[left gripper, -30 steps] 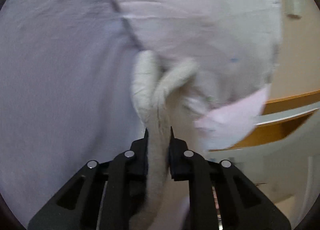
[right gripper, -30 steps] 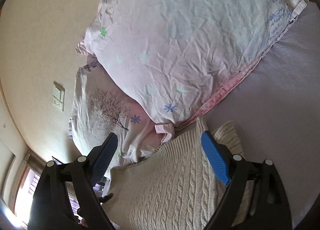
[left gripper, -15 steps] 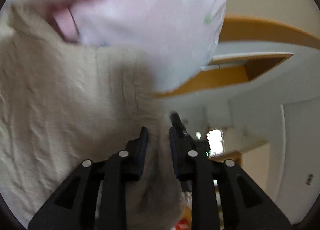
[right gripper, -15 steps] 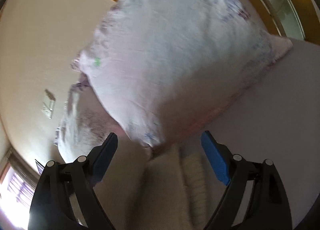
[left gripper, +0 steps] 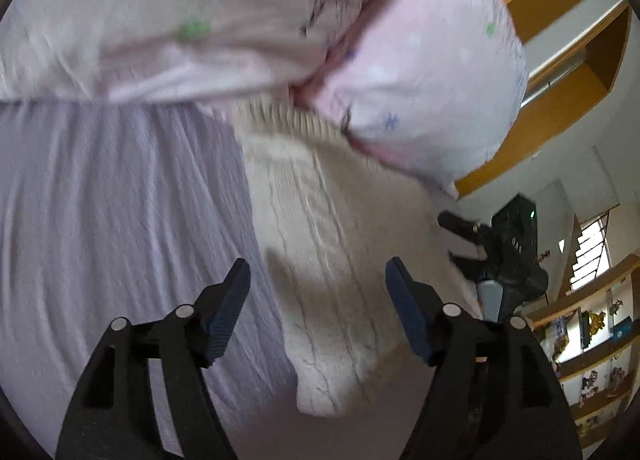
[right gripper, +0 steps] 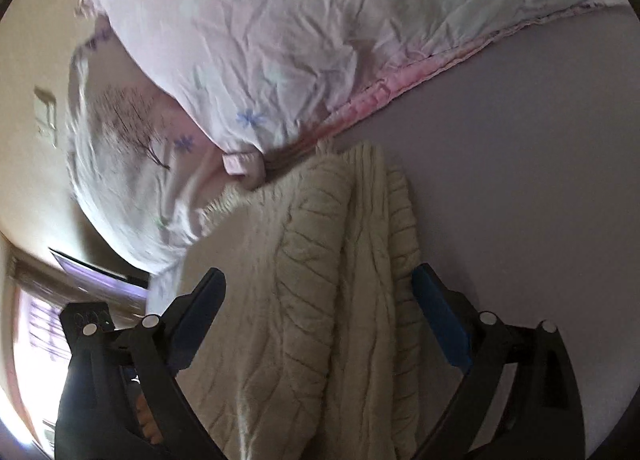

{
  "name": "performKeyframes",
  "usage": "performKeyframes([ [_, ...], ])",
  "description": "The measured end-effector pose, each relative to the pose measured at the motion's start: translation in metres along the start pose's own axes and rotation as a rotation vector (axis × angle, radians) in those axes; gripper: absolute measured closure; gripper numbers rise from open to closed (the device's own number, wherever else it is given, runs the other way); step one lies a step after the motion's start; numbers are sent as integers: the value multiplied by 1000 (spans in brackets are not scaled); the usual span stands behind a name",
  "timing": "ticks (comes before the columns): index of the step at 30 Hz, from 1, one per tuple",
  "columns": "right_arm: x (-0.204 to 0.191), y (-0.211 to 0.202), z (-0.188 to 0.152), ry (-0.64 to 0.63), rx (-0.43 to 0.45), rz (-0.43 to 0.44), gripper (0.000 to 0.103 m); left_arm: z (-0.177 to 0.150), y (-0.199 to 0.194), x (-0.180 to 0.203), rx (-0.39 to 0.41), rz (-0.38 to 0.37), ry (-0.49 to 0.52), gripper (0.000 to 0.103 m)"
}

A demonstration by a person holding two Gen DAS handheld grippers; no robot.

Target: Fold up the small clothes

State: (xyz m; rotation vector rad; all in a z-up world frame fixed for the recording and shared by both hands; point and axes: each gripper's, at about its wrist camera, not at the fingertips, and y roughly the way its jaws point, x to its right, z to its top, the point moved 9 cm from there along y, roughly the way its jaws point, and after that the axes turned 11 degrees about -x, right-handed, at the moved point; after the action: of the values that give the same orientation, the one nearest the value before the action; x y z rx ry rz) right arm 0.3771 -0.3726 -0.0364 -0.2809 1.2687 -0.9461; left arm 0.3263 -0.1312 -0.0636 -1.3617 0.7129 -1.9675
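A cream cable-knit sweater (left gripper: 320, 244) lies folded in a long strip on the lilac bed sheet (left gripper: 120, 220), its far end against the pillows. My left gripper (left gripper: 318, 280) is open and empty just above the sweater's near part. The sweater also shows in the right wrist view (right gripper: 320, 300), with a folded edge running lengthwise. My right gripper (right gripper: 320, 284) is open and empty, its jaws on either side of the sweater. The right gripper also shows in the left wrist view (left gripper: 464, 236), at the sweater's right side.
Two pink floral pillows (left gripper: 420, 60) (right gripper: 260, 40) lie at the head of the bed. A wooden headboard and shelf (left gripper: 568, 60) stand behind them. Shelves with small objects (left gripper: 588, 340) and a window (left gripper: 592, 244) are at the right.
My left gripper was shut on a bunched part of the sweater; it has let go and opened, and the sweater now lies flat. The right gripper stayed open over the sweater.
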Motion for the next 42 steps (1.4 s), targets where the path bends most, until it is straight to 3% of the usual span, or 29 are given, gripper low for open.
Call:
performKeyframes([
  [4,4,3,-3,5,8,-9,7,-4,18,7,-32,20,-8,22],
  [7,0,7,-3,-22,17,-54,10,-5,30,11,-35,-10,-39,19],
  [8,-1,8,-1,-41,18,-76,22,0,33,13,-15,-19,-32,20],
  [9,-3,11,-2,-59,13,-90,32,0,34,15,-21,-29,-26,28],
  [10,-5,15,-4,-71,1,-74,50,0,36,16,-26,-43,-24,40],
  [11,-7,19,-6,-64,-15,-25,57,1,35,14,-32,-69,-35,46],
  [12,-10,19,-7,-67,-11,6,60,1,30,14,-34,-90,-33,59],
  [14,-20,16,-10,-81,-7,90,62,-4,9,11,-50,-133,-6,63],
  [16,-41,22,-20,-111,-45,200,63,-14,-17,7,-23,-100,44,64],
  [18,-74,43,-40,-200,-111,223,63,-27,-53,-5,44,-19,102,63],
  [20,-95,67,-54,-266,-157,182,59,-38,-75,-25,87,79,112,60],
  [22,-101,87,-62,-328,-184,67,47,-47,-83,-51,86,190,89,51],
  [23,-99,90,-63,-355,-172,-17,35,-51,-85,-58,87,209,71,49],
  [25,-95,72,-55,-341,-85,-60,29,-55,-98,-61,141,226,68,43],
  [26,-93,52,-47,-323,7,-68,29,-57,-109,-59,187,262,82,42],
  [28,-100,22,-42,-326,127,-19,30,-60,-127,-50,255,300,113,34],
  [29,-107,17,-45,-348,135,4,34,-60,-133,-40,286,296,136,34],
  [31,-111,26,-50,-375,97,-30,42,-64,-137,-22,309,276,185,33],
  [32,-112,42,-57,-395,50,-70,56,-69,-138,-16,313,267,208,32],
  [33,-112,51,-60,-408,24,-81,81,-69,-133,-7,315,262,234,30],
  [34,-114,65,-66,-432,-1,-109,81,-72,-131,-1,315,257,265,28],
  [37,-126,63,-63,-513,100,-185,90,-74,-115,17,306,279,344,27],
  [38,-125,58,-55,-499,129,-200,94,-74,-108,20,293,285,362,27],
  [42,-90,53,-29,-398,185,-314,95,-74,-82,22,245,272,363,28],
])
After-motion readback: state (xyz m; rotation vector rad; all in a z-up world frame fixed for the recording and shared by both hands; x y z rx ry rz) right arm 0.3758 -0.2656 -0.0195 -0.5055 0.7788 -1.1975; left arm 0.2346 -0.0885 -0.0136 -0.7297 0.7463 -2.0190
